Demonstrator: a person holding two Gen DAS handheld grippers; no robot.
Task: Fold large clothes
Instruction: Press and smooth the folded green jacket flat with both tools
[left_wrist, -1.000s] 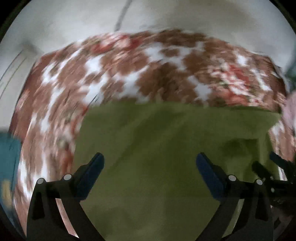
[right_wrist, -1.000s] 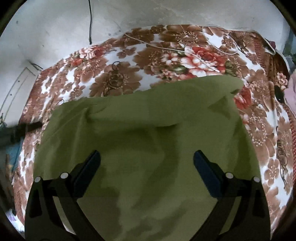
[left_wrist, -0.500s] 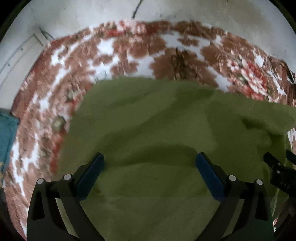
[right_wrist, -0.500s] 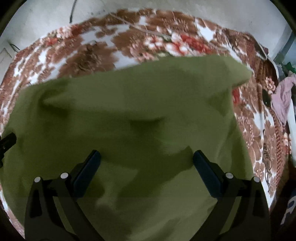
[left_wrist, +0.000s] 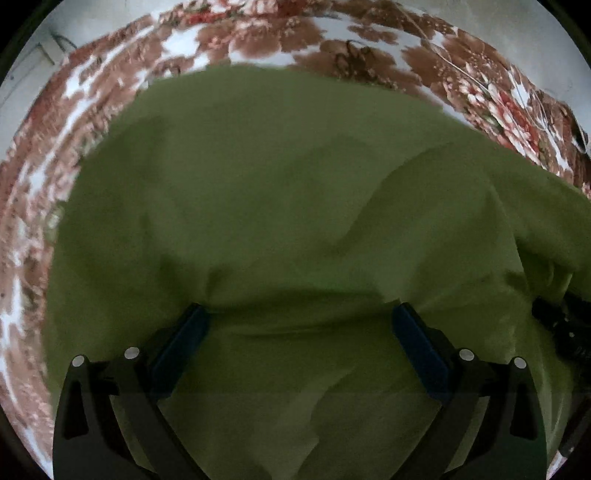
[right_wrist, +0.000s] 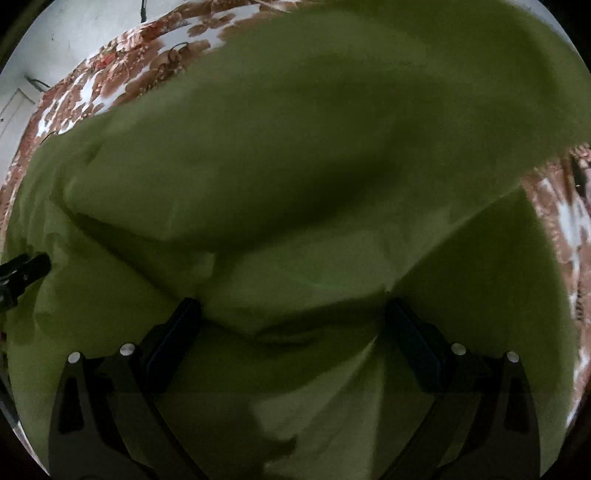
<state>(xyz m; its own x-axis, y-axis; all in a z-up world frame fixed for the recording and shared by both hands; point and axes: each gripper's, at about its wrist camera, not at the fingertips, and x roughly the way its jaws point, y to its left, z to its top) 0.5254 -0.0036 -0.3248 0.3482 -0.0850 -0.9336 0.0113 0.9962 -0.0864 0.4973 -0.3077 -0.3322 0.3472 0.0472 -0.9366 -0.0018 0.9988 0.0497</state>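
On the bed with its brown-and-red floral bedspread (left_wrist: 258, 33), an olive-green garment (left_wrist: 280, 192) lies spread and rumpled, covering most of both views. The left gripper (left_wrist: 301, 319) is low over the cloth with its jaws spread wide, the blue-padded fingers (left_wrist: 181, 343) pressing against a ridge of fabric that bunches between them without being pinched. The right gripper (right_wrist: 291, 314) is likewise released, jaws apart, with a fold of the same garment (right_wrist: 332, 129) heaped up just ahead of it and casting a dark shadow. In the right wrist view, part of the other gripper shows at the left edge, resting on the cloth. Bedspread (right_wrist: 110, 81) shows beyond the garment's far edge.
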